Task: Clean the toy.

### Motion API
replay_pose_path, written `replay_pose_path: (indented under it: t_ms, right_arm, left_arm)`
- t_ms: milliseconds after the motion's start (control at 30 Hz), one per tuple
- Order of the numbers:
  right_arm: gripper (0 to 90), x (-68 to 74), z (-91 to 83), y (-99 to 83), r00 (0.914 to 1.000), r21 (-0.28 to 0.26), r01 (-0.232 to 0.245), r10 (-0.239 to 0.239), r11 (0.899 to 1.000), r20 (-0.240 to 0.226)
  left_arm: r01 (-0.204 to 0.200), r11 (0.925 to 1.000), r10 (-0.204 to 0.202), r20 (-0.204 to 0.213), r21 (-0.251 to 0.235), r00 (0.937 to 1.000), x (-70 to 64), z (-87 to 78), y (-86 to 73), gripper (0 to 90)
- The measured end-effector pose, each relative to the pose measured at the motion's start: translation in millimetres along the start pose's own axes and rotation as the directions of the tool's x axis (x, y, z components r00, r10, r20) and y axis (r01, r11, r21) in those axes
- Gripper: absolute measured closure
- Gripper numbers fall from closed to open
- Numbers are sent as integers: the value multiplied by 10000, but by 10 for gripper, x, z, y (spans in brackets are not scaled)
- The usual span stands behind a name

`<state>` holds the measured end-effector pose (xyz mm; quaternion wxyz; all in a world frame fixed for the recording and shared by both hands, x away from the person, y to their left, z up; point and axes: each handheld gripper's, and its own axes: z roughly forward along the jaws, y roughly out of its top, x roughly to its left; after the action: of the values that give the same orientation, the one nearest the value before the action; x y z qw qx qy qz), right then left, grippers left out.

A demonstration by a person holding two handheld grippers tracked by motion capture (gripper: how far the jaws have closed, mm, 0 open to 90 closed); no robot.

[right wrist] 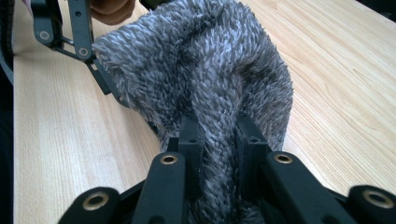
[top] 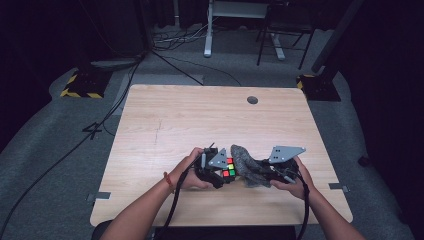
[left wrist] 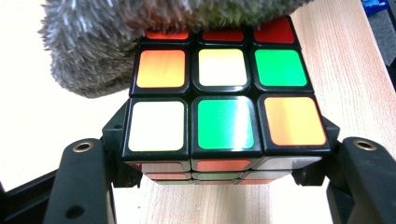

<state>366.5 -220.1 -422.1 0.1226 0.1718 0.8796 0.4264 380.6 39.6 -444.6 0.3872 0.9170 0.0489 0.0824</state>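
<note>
Glossy plastic puzzle cube (left wrist: 224,112), unlettered, clamped in left gripper (left wrist: 224,161); shaggy grey cloth (right wrist: 205,79) draped over cube's far edge, pinched by right gripper (right wrist: 219,140).

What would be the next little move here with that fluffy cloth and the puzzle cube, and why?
Probably a short wipe: draw the grey cloth toward the near rows of the cube. The left gripper clamps the cube by its sides, and the right gripper pinches a fold of the cloth. The cloth lies over the cube's far row, while the two nearer rows of the top face are bare.
</note>
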Motion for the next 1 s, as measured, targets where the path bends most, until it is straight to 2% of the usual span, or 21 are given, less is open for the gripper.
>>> replay_pose_path:
  t_ms: [100, 233, 300, 400, 567, 633, 733, 800, 967, 1000]
  right_arm:
    - [763, -4, 12, -30, 9993, -194, -210, 204, 9996, -302]
    - [764, 1, 32, -60, 9935, -861, -438, 343, 9953, -1085]
    - [766, 11, 27, -55, 9911, -1092, -480, 337, 9929, -1288]
    - [775, 12, 20, -43, 9860, -1385, -673, 447, 9881, -1604]
    - [776, 58, 16, 25, 9829, -1648, -610, 304, 9844, -1818]
    - [776, 71, 31, 50, 9790, -1813, -671, 297, 9811, -2018]
    - [776, 118, 68, 106, 9778, -1861, -511, 113, 9812, -2092]
    - [775, 142, 71, 127, 9845, -1680, -214, -86, 9856, -1754]
    - [777, 57, -3, 64, 9916, -1582, -529, 331, 9860, -1249]
    - [776, 42, -8, 48, 9928, -1487, -552, 384, 9873, -1135]
  left_arm:
    - [51, 9998, -49, 77, -190, 10000, -5, -8, 5, 339]
    - [7, 9992, 5, 280, -397, 9996, -25, 2, 20, 339]
    - [-4, 9995, 10, 192, -331, 9998, -30, 7, 19, 339]
    - [77, 9994, -68, 273, -325, 9996, -18, 28, 11, 339]
    - [12, 10000, -12, 273, -19, 9996, -24, 89, 14, 338]
    - [-8, 10000, 7, 245, 24, 9997, -30, 113, 22, 338]
    - [-99, 9999, 97, 236, 87, 9997, -33, 140, 30, 338]
    - [-75, 9999, 74, 189, 79, 9998, -22, 128, 19, 339]
    - [-83, 9996, 88, 185, -284, 9998, -19, 40, 21, 339]
    - [-192, 9993, 195, 98, -335, 9998, -26, 17, 29, 339]
